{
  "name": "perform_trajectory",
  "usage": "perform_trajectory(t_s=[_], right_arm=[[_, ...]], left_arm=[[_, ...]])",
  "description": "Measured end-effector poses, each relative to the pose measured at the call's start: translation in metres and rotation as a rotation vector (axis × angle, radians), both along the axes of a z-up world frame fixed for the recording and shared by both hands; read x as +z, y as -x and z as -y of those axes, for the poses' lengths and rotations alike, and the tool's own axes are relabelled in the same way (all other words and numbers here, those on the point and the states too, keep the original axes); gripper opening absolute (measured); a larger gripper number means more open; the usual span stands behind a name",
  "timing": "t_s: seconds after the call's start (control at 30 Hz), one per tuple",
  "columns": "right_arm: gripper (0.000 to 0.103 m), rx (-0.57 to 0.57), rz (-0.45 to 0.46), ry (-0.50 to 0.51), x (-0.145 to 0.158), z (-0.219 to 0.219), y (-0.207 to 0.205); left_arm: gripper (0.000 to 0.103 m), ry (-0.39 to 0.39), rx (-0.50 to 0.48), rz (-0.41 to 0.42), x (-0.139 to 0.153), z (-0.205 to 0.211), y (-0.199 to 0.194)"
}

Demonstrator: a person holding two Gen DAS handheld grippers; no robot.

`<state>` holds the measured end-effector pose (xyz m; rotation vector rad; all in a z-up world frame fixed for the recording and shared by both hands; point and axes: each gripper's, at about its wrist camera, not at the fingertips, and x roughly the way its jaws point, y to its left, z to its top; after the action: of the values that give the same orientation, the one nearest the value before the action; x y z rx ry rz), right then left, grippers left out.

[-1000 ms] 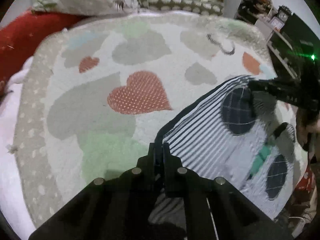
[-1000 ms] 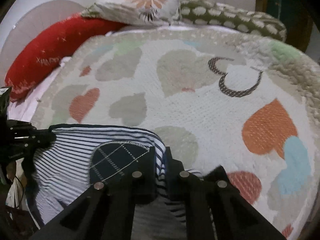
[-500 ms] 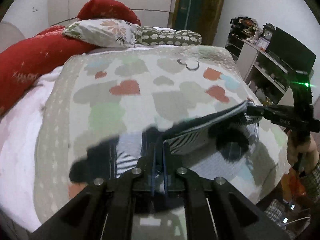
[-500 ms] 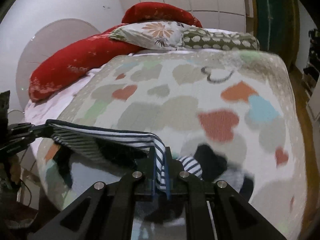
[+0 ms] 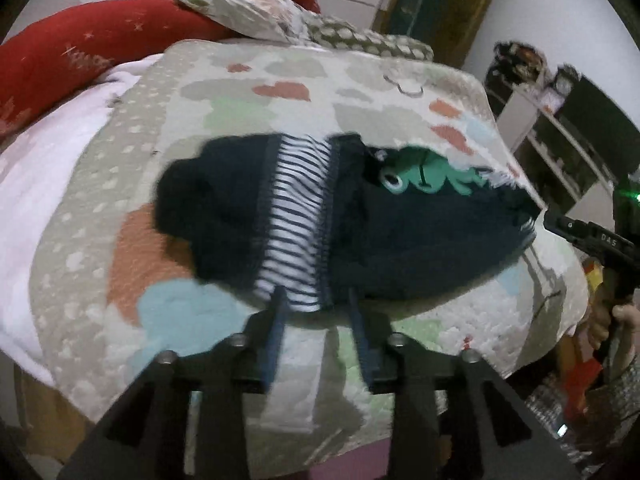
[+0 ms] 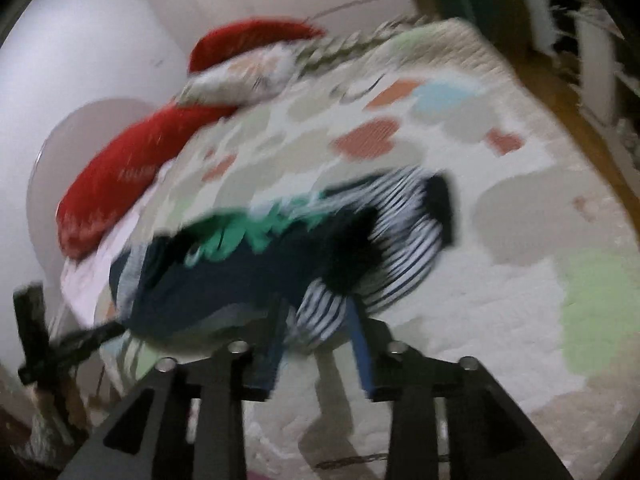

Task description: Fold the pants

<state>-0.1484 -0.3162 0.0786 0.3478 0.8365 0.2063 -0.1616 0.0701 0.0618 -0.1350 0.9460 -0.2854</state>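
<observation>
The pants (image 5: 360,224) are dark navy with a blue-and-white striped band and a green frog patch. They lie in a loose heap on the heart-patterned bedspread (image 5: 248,92). My left gripper (image 5: 318,304) is open at the near edge of the striped band and holds nothing. My right gripper (image 6: 318,312) is open too, just in front of the pants (image 6: 256,272); this view is blurred by motion. The right gripper also shows in the left wrist view (image 5: 576,232) at the pants' right end.
Red cushions (image 5: 80,48) and patterned pillows (image 5: 260,20) lie at the head of the bed. A pink sheet (image 5: 48,152) borders the left side. Shelves with clutter (image 5: 560,128) stand to the right. A wooden floor (image 6: 560,92) lies beyond the bed.
Both grippers held the pants shut and lifted them off the bed half a second ago. Now both have opened and the pants have dropped into a heap on the bedspread.
</observation>
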Motion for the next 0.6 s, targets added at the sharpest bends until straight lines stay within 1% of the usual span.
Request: perform_trajectory(t_s=[0.03,0.1,0.2,0.23,0.27,0.3,0.33,0.37,0.43,0.47,0.53,0.6], right_arm=[[0.046,-0.013,0.005,0.0,0.002,0.003,-0.003],[0.052,-0.038,-0.005,0.003,0.002,0.007,-0.014],[0.052,-0.042,-0.028,0.023,-0.009,0.001,-0.035],[0.052,-0.034,-0.039,0.026,-0.015,-0.002,-0.041],[0.051,0.0,-0.064,0.016,-0.021,-0.008,-0.048],[0.024,0.036,-0.089,0.009,-0.026,-0.014,-0.054],[0.01,0.046,-0.096,0.023,-0.026,-0.018,-0.057],[0.01,0.042,-0.074,0.055,-0.02,-0.022,-0.059],[0.01,0.02,-0.036,0.073,-0.008,-0.019,-0.062],[0.01,-0.011,-0.011,0.069,0.001,-0.012,-0.065],[0.01,-0.055,0.011,0.054,0.009,0.001,-0.07],[0.01,-0.105,0.019,0.042,0.012,0.016,-0.074]], left_arm=[[0.034,0.029,0.015,-0.001,0.002,-0.008,0.003],[0.034,0.093,0.048,-0.004,0.007,-0.025,0.007],[0.035,0.154,0.095,0.012,0.015,-0.041,0.007],[0.036,0.167,0.113,0.024,0.018,-0.046,0.007],[0.037,0.175,0.128,0.035,0.021,-0.05,0.008],[0.039,0.179,0.144,0.047,0.024,-0.052,0.007],[0.042,0.181,0.16,0.058,0.028,-0.055,0.006],[0.042,0.181,0.172,0.068,0.031,-0.057,0.004],[0.043,0.177,0.186,0.084,0.037,-0.056,-0.002],[0.043,0.17,0.188,0.088,0.039,-0.054,-0.005],[0.043,0.143,0.192,0.089,0.042,-0.046,-0.016],[0.045,0.123,0.189,0.088,0.042,-0.037,-0.026]])
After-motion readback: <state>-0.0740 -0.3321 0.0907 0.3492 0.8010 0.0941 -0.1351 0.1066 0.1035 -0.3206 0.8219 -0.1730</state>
